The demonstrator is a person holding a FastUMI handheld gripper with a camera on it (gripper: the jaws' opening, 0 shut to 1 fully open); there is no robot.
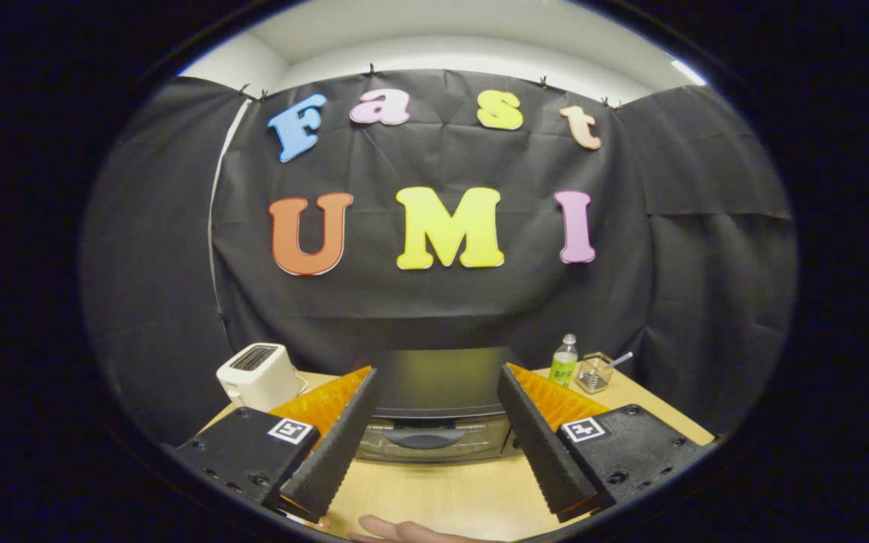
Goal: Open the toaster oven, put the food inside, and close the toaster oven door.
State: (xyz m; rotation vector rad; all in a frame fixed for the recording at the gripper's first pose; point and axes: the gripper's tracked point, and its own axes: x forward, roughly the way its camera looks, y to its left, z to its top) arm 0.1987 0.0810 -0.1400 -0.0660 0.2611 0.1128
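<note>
We see the gripper (434,381) with its fingers spread wide apart and nothing between them but air. Just beyond the fingertips, framed in the gap, sits the oven (434,407), a dark box on the table (442,494). Its door (427,441) is shut, with the handle (425,437) running across the front, level with the lower part of the fingers. The fingers touch neither the door nor the handle.

To the left of the oven, behind the left finger, we see a white toaster (257,375) standing on the table's back corner. To the right, behind the right finger, a small bottle (563,361) with a green label stands upright, and just beside it a wire basket (595,373) holds a utensil (619,360) that leans out to the right.

Below the fingers, at the near edge of the table, a hand (404,530) rests on the wood. We cannot make out any food.
</note>
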